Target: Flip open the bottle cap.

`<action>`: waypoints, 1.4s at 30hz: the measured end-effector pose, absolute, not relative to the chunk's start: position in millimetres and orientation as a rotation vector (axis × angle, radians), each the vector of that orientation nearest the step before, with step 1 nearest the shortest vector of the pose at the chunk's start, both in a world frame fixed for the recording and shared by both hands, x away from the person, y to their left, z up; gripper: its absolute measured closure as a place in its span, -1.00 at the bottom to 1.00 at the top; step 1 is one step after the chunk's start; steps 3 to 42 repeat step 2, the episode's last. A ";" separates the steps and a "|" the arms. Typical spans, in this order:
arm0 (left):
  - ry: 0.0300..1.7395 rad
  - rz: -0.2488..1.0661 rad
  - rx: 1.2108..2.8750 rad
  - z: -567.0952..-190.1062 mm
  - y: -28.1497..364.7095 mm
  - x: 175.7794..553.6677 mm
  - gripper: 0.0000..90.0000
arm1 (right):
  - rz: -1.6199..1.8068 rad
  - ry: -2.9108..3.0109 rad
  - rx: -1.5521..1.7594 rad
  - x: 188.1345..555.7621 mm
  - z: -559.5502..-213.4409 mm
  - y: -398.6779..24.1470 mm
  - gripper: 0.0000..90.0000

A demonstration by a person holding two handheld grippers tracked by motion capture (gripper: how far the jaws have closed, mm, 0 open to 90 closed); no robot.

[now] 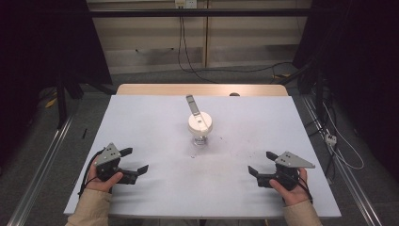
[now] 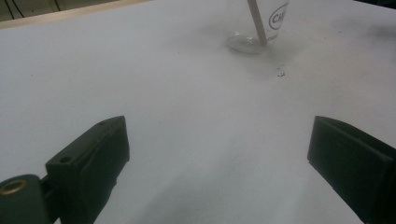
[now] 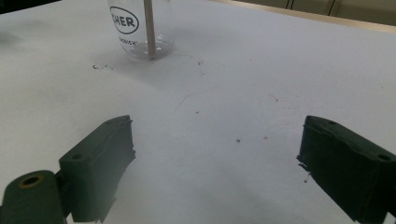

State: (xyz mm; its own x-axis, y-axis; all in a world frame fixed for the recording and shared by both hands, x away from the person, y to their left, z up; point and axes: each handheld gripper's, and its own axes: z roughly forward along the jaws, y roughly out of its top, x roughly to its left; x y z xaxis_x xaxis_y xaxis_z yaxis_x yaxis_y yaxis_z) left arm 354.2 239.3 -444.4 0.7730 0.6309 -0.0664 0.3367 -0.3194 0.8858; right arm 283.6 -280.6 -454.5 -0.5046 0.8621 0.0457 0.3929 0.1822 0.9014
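Centrally, toward the far half of the white table, a clear lidded cup stands upright with a stick leaning out of it, while the left gripper and right gripper, well apart at the near corners, each gape wide and hold nothing.

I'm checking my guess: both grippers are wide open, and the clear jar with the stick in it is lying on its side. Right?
Not quite. The clear jar stands upright, as the high view shows. The left gripper and right gripper are indeed wide open, and the stick is inside the jar.
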 end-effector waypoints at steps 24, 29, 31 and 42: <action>0.731 0.357 1.936 -444.5 238.9 354.5 -0.88 | 1.285 1.981 1.176 284.1 -454.7 -280.8 -0.78; 0.731 0.357 1.936 -444.5 238.9 354.5 -0.88 | 1.285 1.981 1.176 284.1 -454.7 -280.8 -0.78; 0.731 0.357 1.936 -444.5 238.9 354.5 -0.88 | 1.285 1.981 1.176 284.1 -454.7 -280.8 -0.78; 0.731 0.357 1.936 -444.5 238.9 354.5 -0.88 | 1.285 1.981 1.176 284.1 -454.7 -280.8 -0.78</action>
